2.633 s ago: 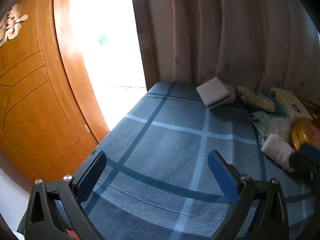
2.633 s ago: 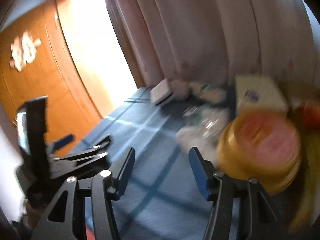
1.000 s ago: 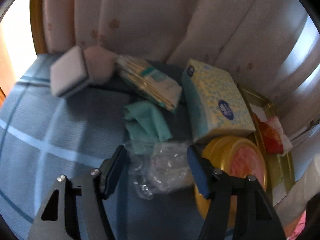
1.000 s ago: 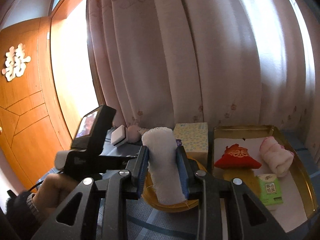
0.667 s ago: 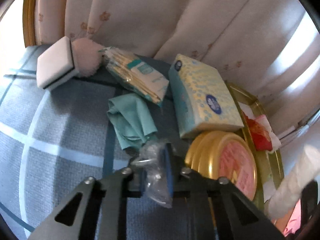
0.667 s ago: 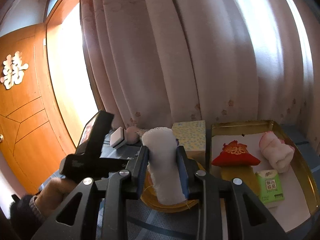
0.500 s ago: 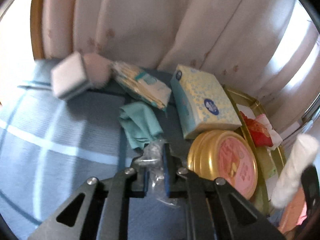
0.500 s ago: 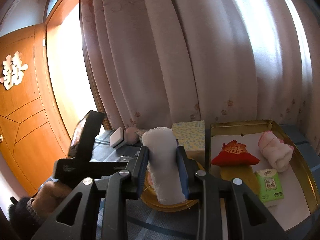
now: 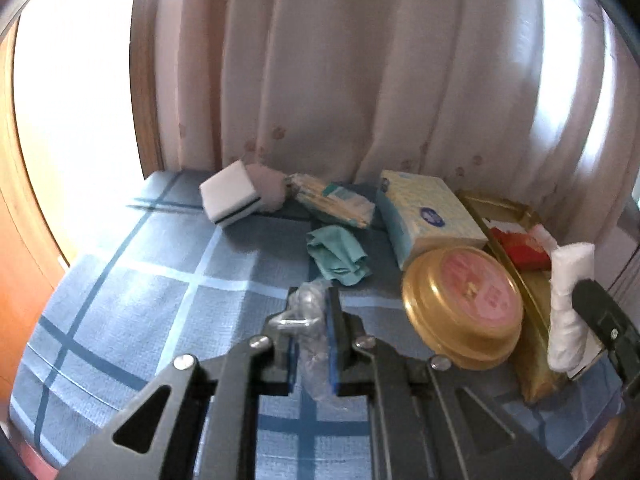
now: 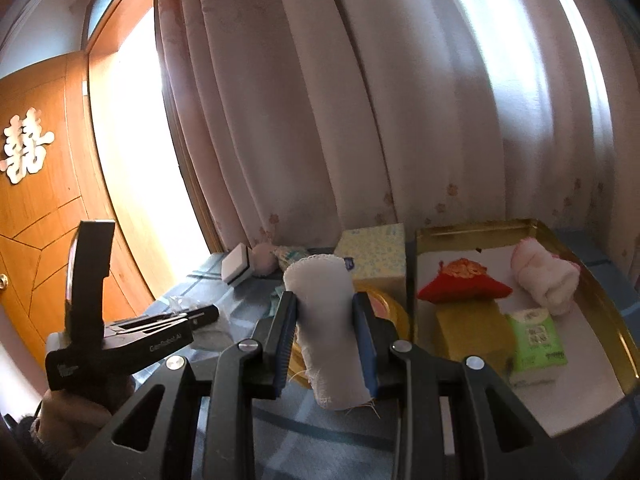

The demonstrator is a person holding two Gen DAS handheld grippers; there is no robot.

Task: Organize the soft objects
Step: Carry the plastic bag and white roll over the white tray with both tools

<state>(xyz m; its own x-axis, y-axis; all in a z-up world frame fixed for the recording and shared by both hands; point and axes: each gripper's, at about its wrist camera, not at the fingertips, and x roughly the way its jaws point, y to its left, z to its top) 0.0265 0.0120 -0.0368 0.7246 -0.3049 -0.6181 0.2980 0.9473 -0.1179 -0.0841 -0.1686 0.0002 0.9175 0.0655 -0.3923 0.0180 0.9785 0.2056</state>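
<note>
My left gripper is shut on a crumpled clear plastic bag and holds it above the blue checked cloth. My right gripper is shut on a rolled white cloth, held upright; the roll also shows in the left wrist view. A gold tray at the right holds a red pouch, a rolled pink-white towel, a green tissue pack and a gold box. A teal cloth lies loose on the cloth surface.
A round gold tin sits by the tray, with a yellow tissue box behind it. A white sponge block, a pink puff and a flat packet lie along the curtain. A wooden door stands left.
My left gripper closed on the clear plastic bag and has lifted it and pulled back from the pile. My right gripper keeps holding the white roll, nearly still.
</note>
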